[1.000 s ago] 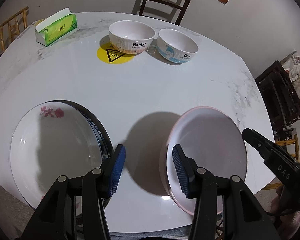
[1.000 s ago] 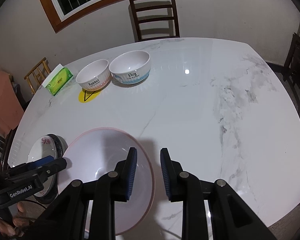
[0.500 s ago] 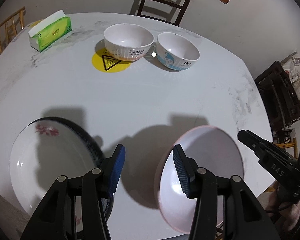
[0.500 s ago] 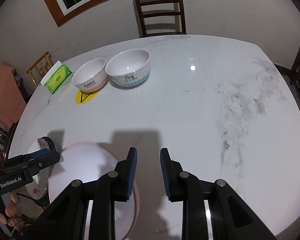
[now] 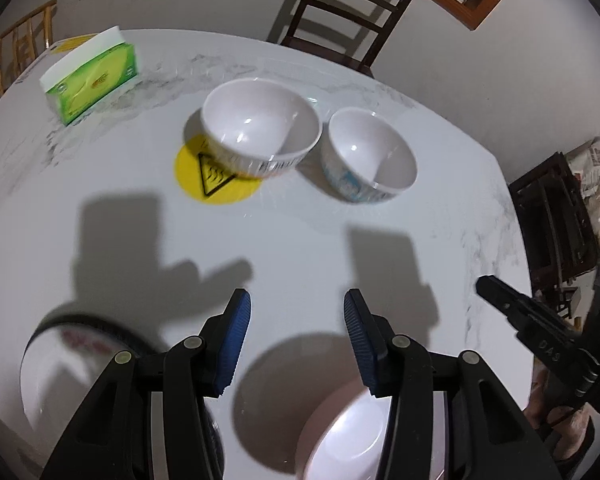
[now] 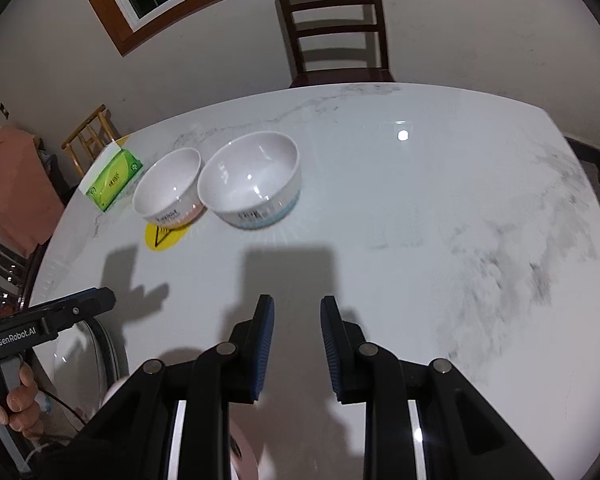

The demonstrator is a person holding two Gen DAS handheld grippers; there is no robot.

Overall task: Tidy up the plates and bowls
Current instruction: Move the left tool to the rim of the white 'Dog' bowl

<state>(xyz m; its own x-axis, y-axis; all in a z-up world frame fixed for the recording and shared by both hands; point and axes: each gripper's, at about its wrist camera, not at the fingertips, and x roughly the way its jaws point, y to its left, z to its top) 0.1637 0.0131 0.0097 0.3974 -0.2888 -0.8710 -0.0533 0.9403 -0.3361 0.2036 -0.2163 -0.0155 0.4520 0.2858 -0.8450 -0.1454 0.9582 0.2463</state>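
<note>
Both grippers have travelled away from the near table edge toward the two bowls since a second ago, so the plates that filled the lower part of each view now sit cut off at the bottom. Seen from the left wrist, the left gripper (image 5: 296,304) has its blue pads spread with only bare tabletop between them — nothing is pinched. Below its left finger lies the flowered plate (image 5: 64,360), stacked on a dark-rimmed plate, near the table's front edge. Below its right finger lies the pink-rimmed plate (image 5: 340,428), apart from the stack. Farther across the white marble table (image 5: 340,240) stand the bowls, side by side and close together: the pink-banded bowl (image 5: 260,132), partly over a round yellow warning sticker (image 5: 204,184), and the blue-banded bowl (image 5: 370,158) to its right. A green tissue box (image 5: 90,80) sits at the far left. From the right wrist, the right gripper (image 6: 296,312) has its pads narrowly parted and empty, over bare table. A hand (image 6: 16,408) grips the left tool's handle at the lower left. A dark wooden chair (image 6: 336,28) stands beyond the table.
</note>
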